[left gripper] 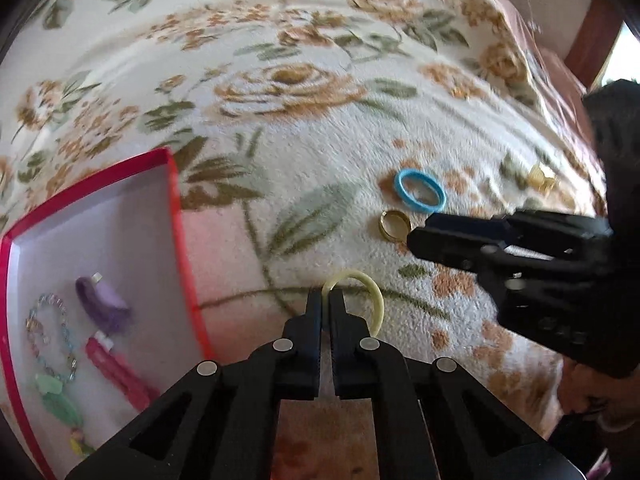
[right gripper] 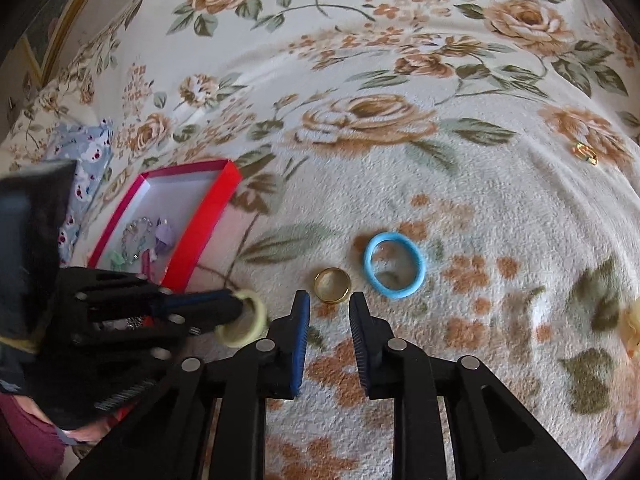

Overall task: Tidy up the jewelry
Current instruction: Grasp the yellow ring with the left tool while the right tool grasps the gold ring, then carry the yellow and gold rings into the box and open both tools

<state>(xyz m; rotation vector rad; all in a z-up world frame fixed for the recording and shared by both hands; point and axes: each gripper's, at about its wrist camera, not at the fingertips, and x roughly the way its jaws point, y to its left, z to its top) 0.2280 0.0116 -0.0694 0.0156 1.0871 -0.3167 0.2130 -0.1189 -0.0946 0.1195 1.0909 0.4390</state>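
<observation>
My left gripper (left gripper: pixel 326 300) pinches the pale yellow ring (left gripper: pixel 370 300) on the floral blanket (left gripper: pixel 280 160), beside the red box (left gripper: pixel 176 216). My right gripper (right gripper: pixel 329 308) stands narrowly parted just short of the gold ring (right gripper: pixel 332 284); contact looks unlikely, though blurred.

Black tool (right gripper: pixel 329 304) with silver round rivets and blue ribbed pads (right gripper: pixel 301 344).

No lettering, label, brand, number or sign can be read anywhere in either view, neither on the red box (left gripper: pixel 176 216) nor on the floral blanket (right gripper: pixel 400 184).
</observation>
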